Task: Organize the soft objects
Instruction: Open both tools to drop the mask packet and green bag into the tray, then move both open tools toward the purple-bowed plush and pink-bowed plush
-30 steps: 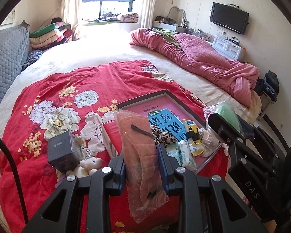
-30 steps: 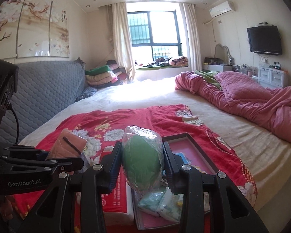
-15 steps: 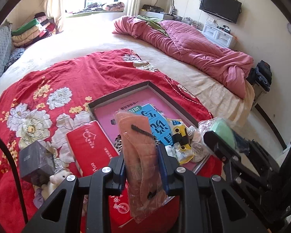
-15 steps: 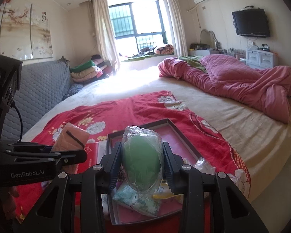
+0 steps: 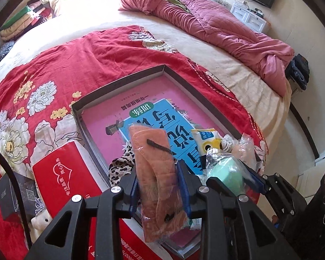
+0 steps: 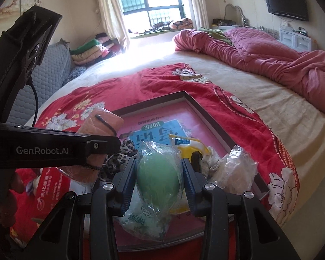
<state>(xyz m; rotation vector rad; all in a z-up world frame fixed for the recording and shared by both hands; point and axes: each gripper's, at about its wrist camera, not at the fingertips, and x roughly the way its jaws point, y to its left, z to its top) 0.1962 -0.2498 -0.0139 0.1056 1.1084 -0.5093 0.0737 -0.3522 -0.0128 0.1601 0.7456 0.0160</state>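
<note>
Since a second ago, both of my hands have tipped downward and come in over the tray [image 5: 121, 82], so the window and far wall have slid up out of my left view and the tray fills far more of both pictures.

On my left, the left gripper [image 5: 157, 186] is set narrow on a peach-coloured fabric piece in a clear bag [image 5: 156, 166] with a black strap across it. Its jaws are easing apart, yet the blue pads still press the bag on both sides. It hangs above the near left corner of the tray, over a leopard-print cloth [image 5: 119, 166] and beside a red pack [image 5: 62, 179] printed with a white heart outline and Chinese writing I cannot read.

To the right, my right gripper [image 6: 159, 179] is about half open around a green egg-shaped sponge in a crinkly clear bag [image 6: 159, 173], jaws opening slightly, pads touching it on both sides. It hovers over the tray's near end, above a yellow and white packet [image 6: 190, 145] and another clear bag [image 6: 236, 169].

From my right camera, the left gripper's side reads "GenRobot.AI". The tray holds a pink book [image 6: 162, 117] with a blue panel of large Chinese characters, upside down to me.
</note>
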